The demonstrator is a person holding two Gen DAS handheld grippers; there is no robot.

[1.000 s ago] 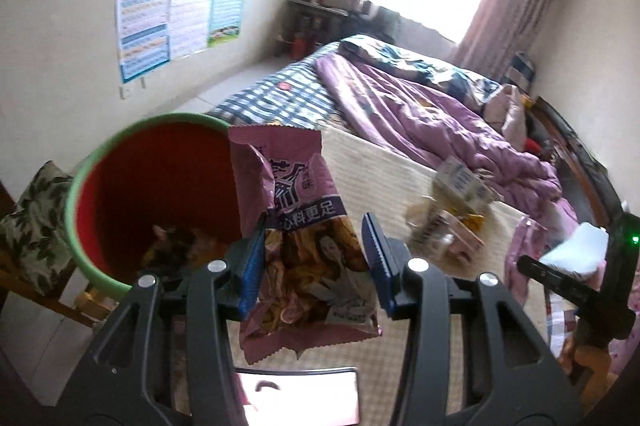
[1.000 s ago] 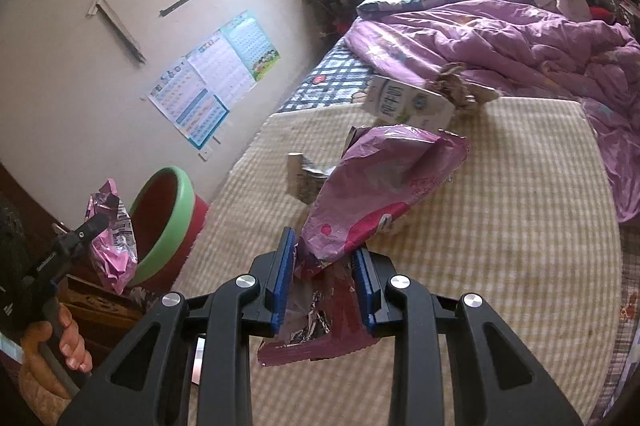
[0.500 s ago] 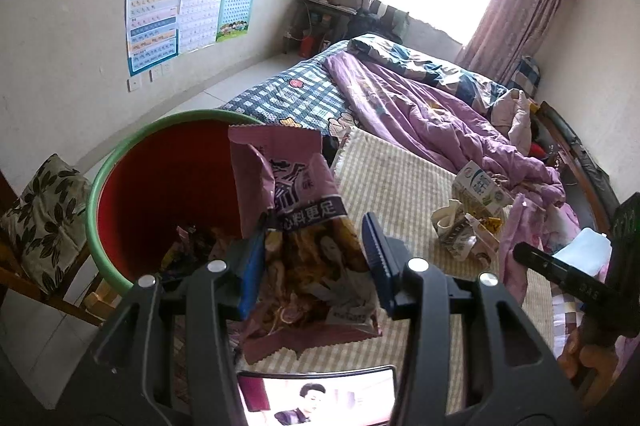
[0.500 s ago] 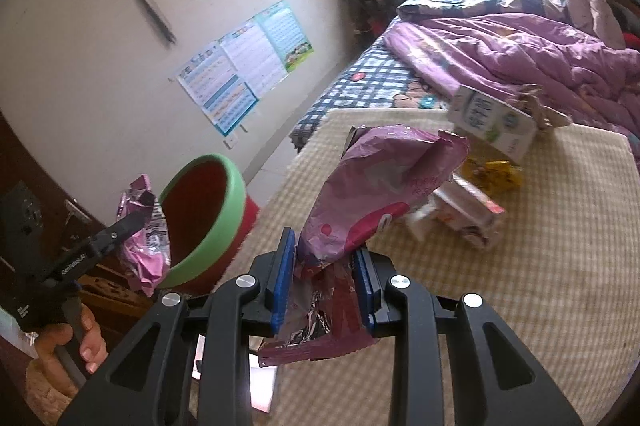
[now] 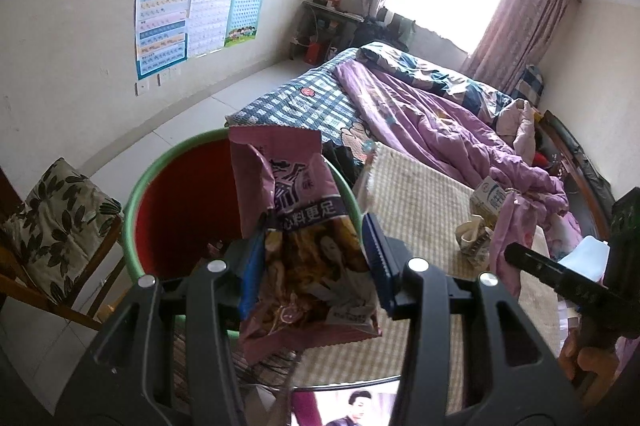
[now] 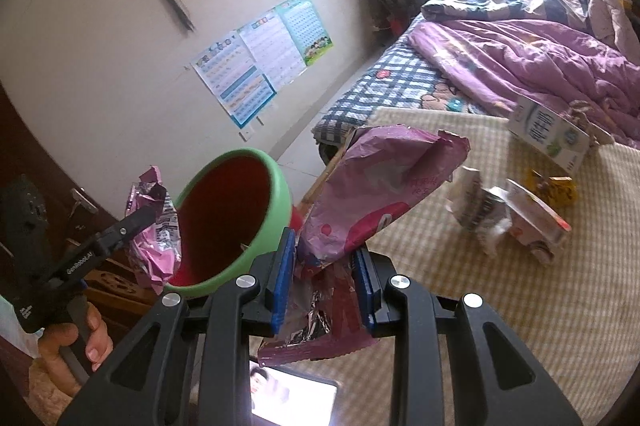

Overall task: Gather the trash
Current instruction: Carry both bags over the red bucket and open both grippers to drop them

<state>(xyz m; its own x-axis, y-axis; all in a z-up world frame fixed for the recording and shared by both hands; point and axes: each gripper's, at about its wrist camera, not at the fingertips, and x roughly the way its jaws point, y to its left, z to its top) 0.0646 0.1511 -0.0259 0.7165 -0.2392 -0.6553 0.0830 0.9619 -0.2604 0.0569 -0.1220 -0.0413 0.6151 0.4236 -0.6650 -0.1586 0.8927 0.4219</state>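
Count, both wrist views:
- Crinkled pink-purple foil snack bags: 2, namely a printed bag [image 5: 308,246] and a plainer pink bag [image 6: 372,201].
- Round red bin with green rim [image 5: 138,193]: 1.
- White cardboard milk carton with blue print [image 6: 548,135]: 1.
- Crumpled small cartons/wrappers on the checked straw mat: about 3 (white [image 6: 474,209], red-edged [image 6: 532,218], yellow [image 6: 554,185]); exact count unclear.
- Wall charts [image 5: 192,21]: 3.
- Leaf-print cushioned wooden chair [image 5: 56,226]: 1.

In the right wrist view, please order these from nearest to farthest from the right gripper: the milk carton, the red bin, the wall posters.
From the right gripper:
1. Red bin, just left, beside the bed.
2. Milk carton, ahead on the right, lying on the mat.
3. Wall posters, far on the left wall.
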